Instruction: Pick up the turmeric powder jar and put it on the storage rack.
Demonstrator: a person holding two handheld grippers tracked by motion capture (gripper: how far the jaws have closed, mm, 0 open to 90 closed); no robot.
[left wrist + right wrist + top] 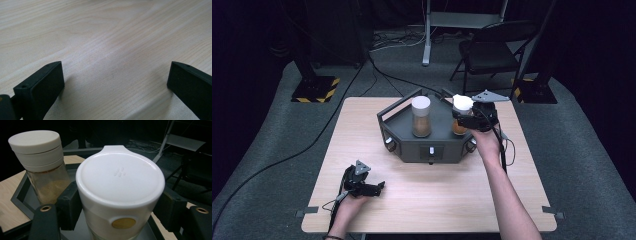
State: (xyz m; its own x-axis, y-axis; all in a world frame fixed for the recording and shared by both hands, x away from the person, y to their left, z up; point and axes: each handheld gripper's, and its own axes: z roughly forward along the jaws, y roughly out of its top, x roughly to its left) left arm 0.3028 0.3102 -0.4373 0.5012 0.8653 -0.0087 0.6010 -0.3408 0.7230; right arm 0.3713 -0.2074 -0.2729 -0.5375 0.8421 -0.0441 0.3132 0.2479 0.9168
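While the right claw [463,119] is clamped on a white-lidded jar [461,114] at the far right of the dark tray [402,145], the left claw [379,187] rests on the bare counter [437,195] at the near left, well apart from the tray. Seen from the right claw's camera, the two black jaws press on either side of the jar [120,195] just under its wide white lid, which has a small tab at its far edge and a round tan spot on its near side. High up, the same jar shows orange-brown contents below the lid, and it sits within the tray, near its right wall. A second jar [421,117], taller, with a cream screw cap and brown powder in its lower part, stands upright in the middle of the tray, to the left of the held jar and apart from it. From the left claw's camera, its jaws stand wide apart over pale wood grain [107,50] with nothing between them.
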